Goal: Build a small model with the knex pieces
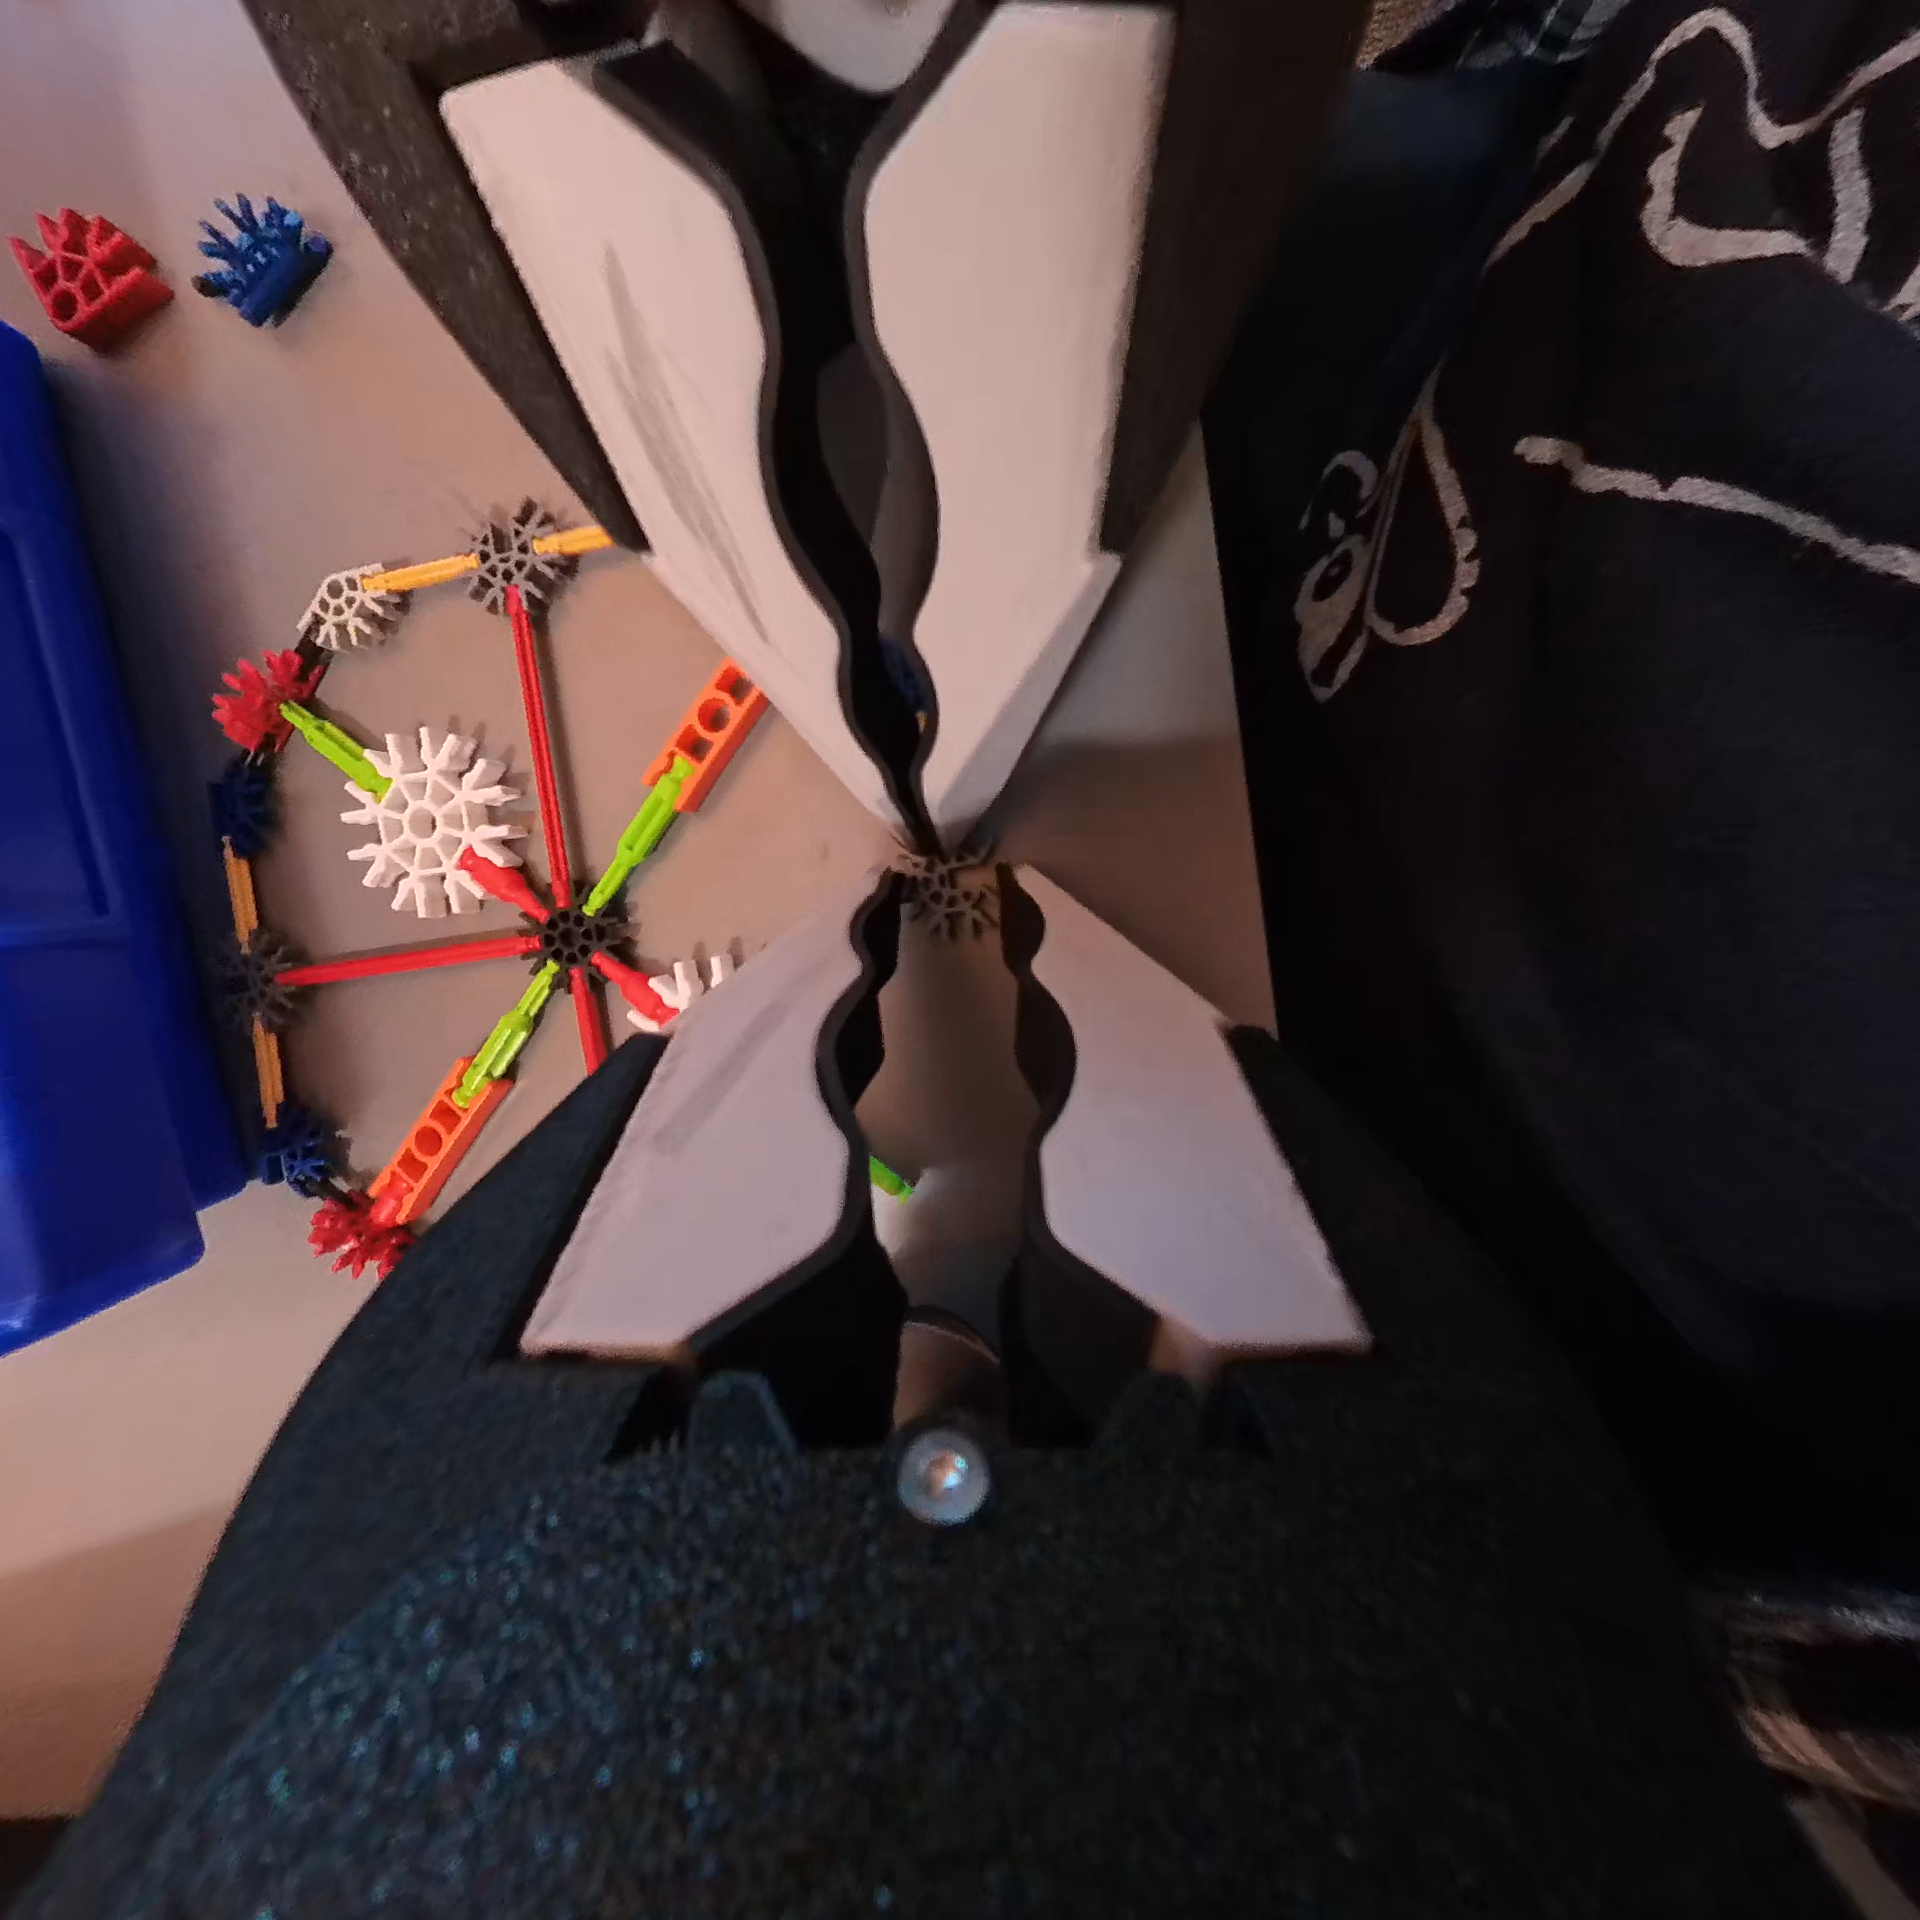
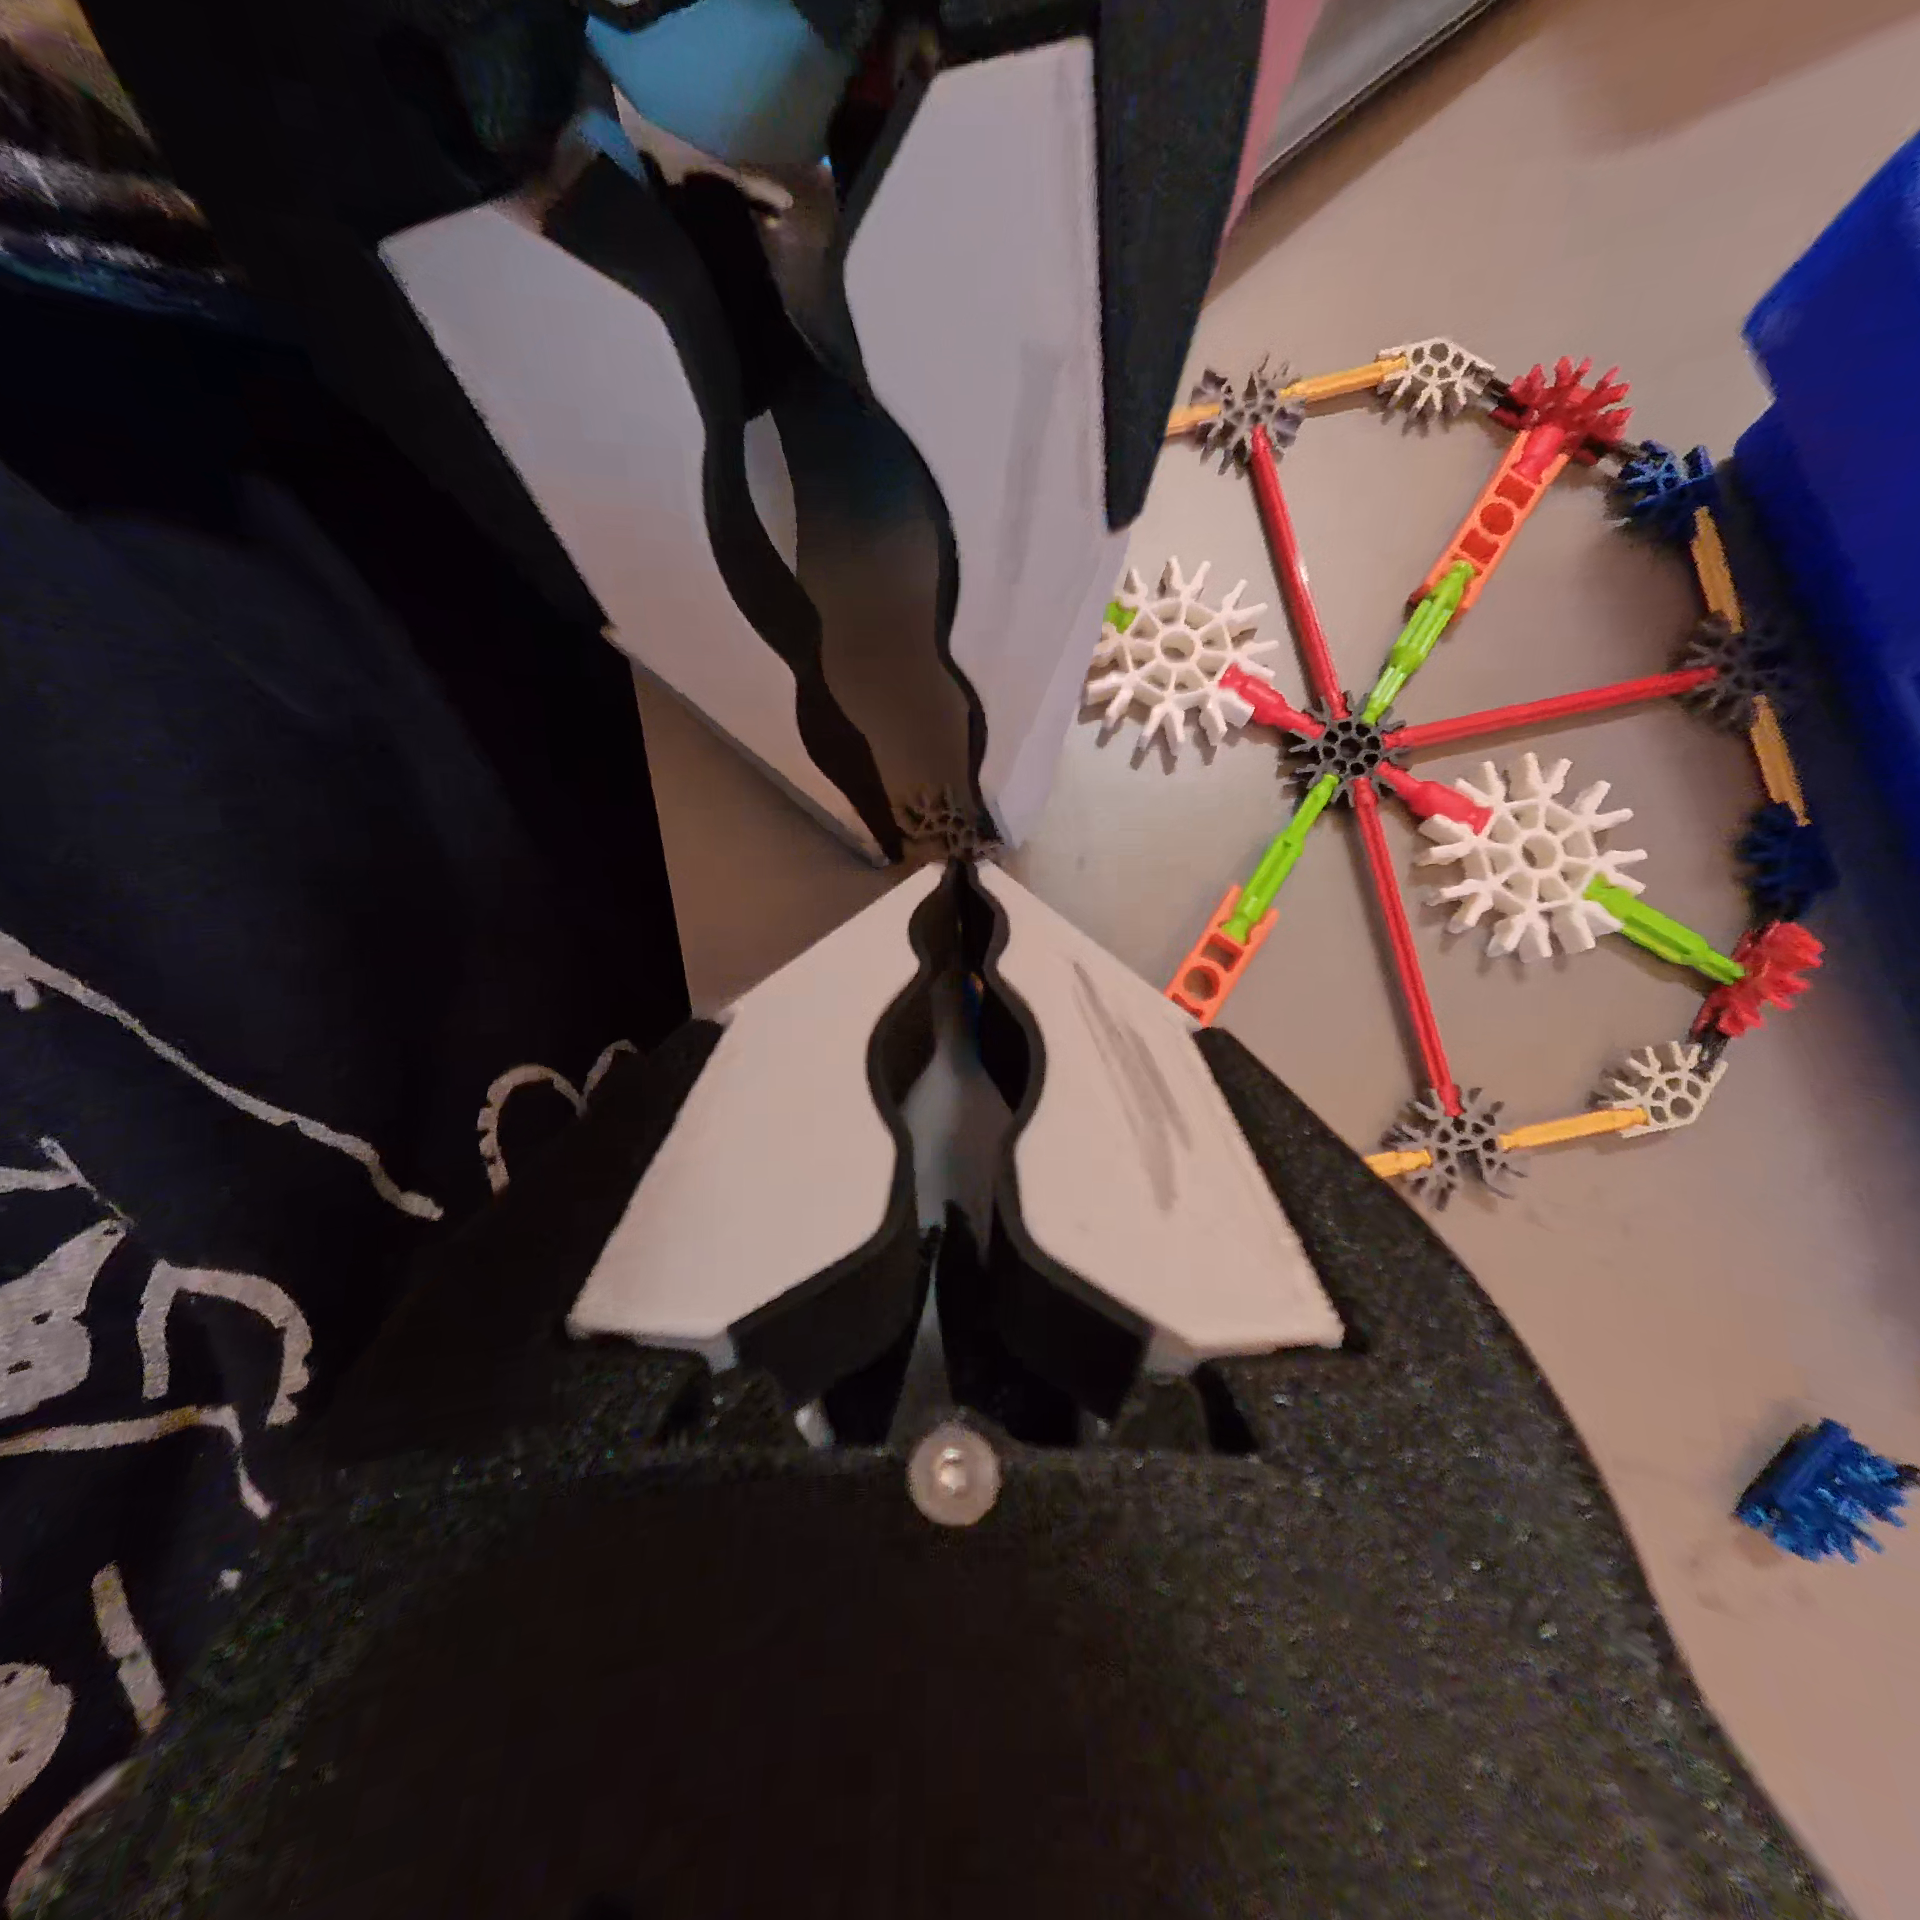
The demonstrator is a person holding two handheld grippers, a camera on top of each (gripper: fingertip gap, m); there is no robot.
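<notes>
Two grippers meet tip to tip above the table [image 2: 1351, 1351]. Left gripper [image 1: 940, 899] pinches one grey snowflake connector [image 1: 948, 896]; right gripper [image 2: 961, 883] is closed on something blue, unclear. Wheel model [image 2: 1455, 748] nearby: two white gears, one hub.

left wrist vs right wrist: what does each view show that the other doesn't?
Left wrist only: a loose red connector beside the loose blue connector.

Right wrist only: both white snowflake connectors in full, the second unobstructed here.

Both: the left gripper and right gripper tip to tip at one grey connector, the spoked wheel, the blue bin, the beige table and a person's dark printed garment.
</notes>
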